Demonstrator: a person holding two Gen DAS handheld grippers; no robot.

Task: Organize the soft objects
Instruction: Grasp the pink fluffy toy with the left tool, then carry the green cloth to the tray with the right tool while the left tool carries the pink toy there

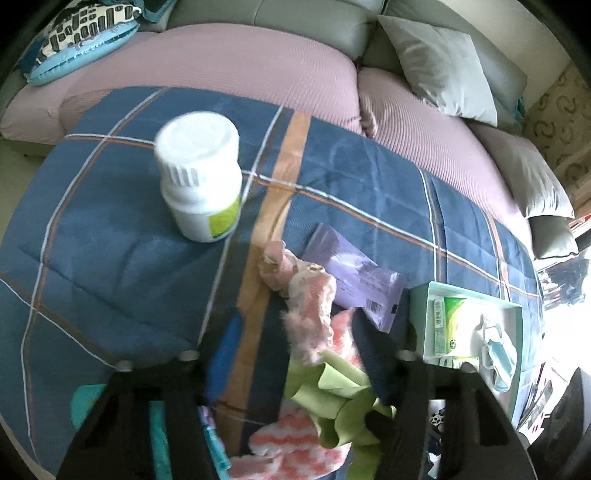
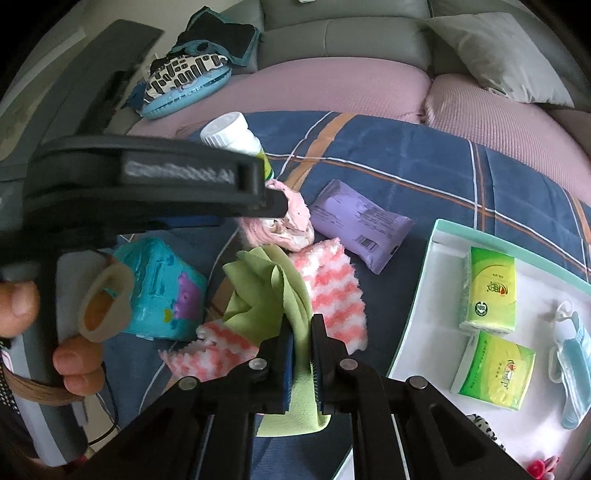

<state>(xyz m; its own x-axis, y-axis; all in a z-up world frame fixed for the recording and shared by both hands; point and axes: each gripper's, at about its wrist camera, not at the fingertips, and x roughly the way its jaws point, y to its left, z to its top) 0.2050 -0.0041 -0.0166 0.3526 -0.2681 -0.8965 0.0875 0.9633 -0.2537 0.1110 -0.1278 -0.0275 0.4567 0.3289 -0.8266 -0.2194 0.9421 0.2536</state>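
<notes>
- Two handheld grippers work over a blue plaid blanket (image 2: 424, 162) spread across a pink sofa seat (image 2: 332, 88), seen from the cameras on both wrists
- Nearest the right wrist camera, the right gripper (image 2: 303, 345) has its jaws pressed together on a fold of the green cloth (image 2: 266, 291), which rises bunched between the blue-padded fingers
- Under the cloth lies a pink-and-white striped towel (image 2: 332, 284), touching it on both sides
- At the left edge, the left gripper (image 1: 291, 354) hovers with jaws spread wide apart, gripping nothing, above the same heap of cloth and towel; the person's left hand (image 2: 44, 332) shows on its handle in the right wrist view
- A turquoise pouch (image 2: 162, 291) with a purple figure sits just beside the green cloth, on the left
- A white tray (image 2: 417, 295) rests at the right of the heap, holding two green tissue packs (image 2: 487, 288) and a blue face mask (image 2: 572, 354)
- Beyond the towel, a pale pink fabric bundle (image 2: 291, 221) touches a purple wipes packet (image 2: 362, 225)
- Farther back, a white pill bottle (image 1: 199, 177) stands upright on the blanket
- At the back, a grey cushion (image 1: 439, 66) leans on the grey sofa, with a black-and-white patterned cushion (image 1: 85, 29) well apart at the far left
</notes>
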